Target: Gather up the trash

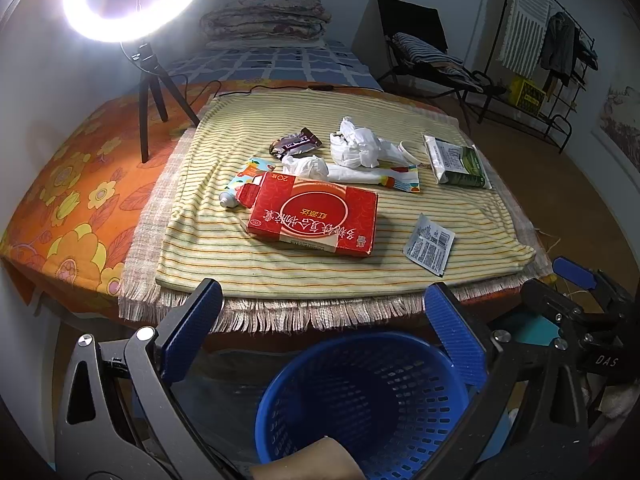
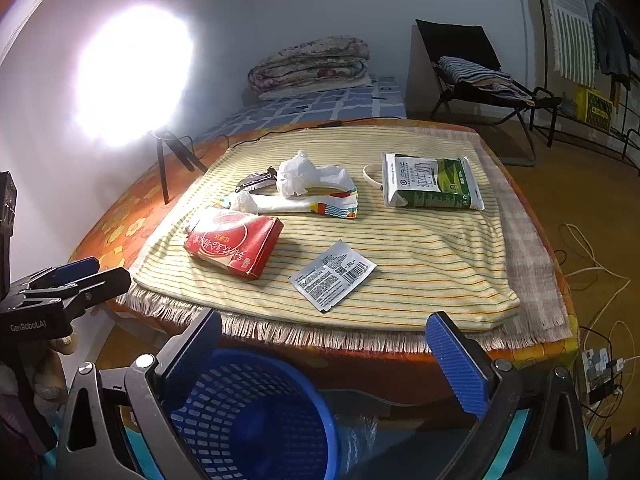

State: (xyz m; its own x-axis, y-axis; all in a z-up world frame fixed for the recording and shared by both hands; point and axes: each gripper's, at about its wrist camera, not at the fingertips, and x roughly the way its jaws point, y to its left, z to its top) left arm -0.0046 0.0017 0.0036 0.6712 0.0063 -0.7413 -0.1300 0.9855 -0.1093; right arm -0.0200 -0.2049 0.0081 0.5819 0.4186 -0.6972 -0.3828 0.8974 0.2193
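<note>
Trash: scattered across the striped yellow cloth (image 1: 332, 268) on the low table, every piece well apart from the bin, nothing collected that I can see.
Landmark: the blue perforated plastic basket (image 1: 360, 392) sits on the floor just in front of the cloth's fringed edge, mouth tipped toward us, likely so pieces can be dropped straight off the table's front.
Far left of basket: a ring light on a small black tripod (image 1: 150, 92) stands on the orange floral cover, lighting the work.
Up-left of basket: the flat red cardboard box (image 1: 316, 216) lies nearest the front on that side, with a small white tube (image 1: 229, 198) just beside its far corner.
Beyond basket: the crumpled white tissue paper (image 1: 358, 148), a purple candy wrapper (image 1: 296, 144) and a colourful patterned wrapper (image 1: 400, 178) sit clustered toward the middle.
Up-right of basket: the flat silver sachet (image 2: 333, 276) lies alone near the front; the green-and-white milk pouch (image 2: 432, 184) rests farther back.
Left gripper (image 1: 324, 320): blue pads spread wide, nothing between them, hovering above the basket, angled down at the table.
Right gripper (image 2: 332, 348): jaws equally spread and empty, over the basket's right rim.
Call: both poised to start; the sachet looks the easiest reach for the right.
</note>
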